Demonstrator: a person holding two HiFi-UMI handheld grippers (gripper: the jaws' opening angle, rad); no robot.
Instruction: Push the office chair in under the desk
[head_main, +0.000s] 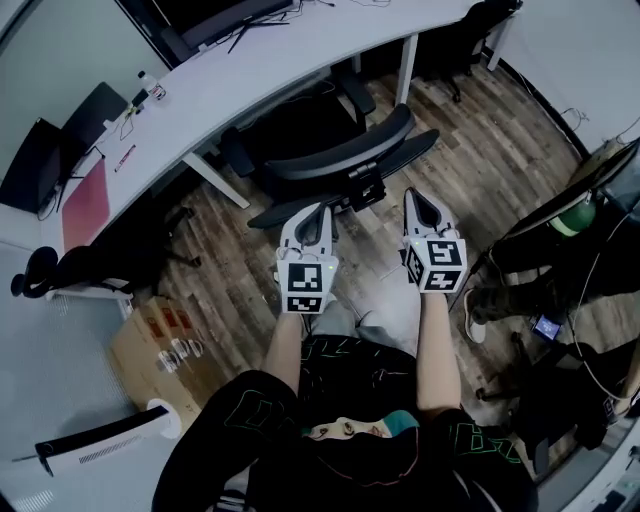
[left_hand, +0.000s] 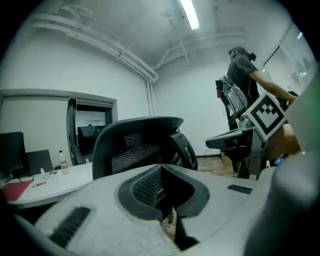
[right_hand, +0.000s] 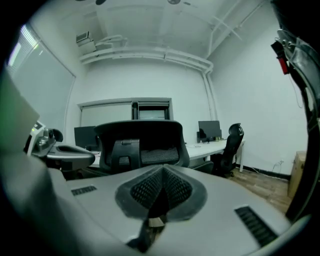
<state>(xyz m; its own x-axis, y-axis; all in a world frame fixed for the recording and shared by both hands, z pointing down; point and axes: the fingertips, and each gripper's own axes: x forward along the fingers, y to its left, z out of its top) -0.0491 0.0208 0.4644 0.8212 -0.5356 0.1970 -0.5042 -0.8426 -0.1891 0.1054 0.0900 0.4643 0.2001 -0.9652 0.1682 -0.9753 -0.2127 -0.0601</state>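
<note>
Pointing at back of chair (head_main: 340, 152): left gripper (head_main: 322, 210) and right gripper (head_main: 414, 195), both pinched fully together, empty, side by side; blunt tips suited to pushing. Seat partly beneath desk (head_main: 250, 85), backrest still out. Contact with backrest not evident.

In the head view a taped cardboard box (head_main: 160, 345) sits on the wood-plank floor (head_main: 500, 150) at eight o'clock, with a white slatted appliance (head_main: 100, 443) just beside it at seven. A red mat (head_main: 85, 205) lies at nine o'clock and a small bottle (head_main: 148, 85) stands at eleven. A spare black chair (head_main: 470, 35) stands at one o'clock. Another person's legs (head_main: 530, 275) show at three.
</note>
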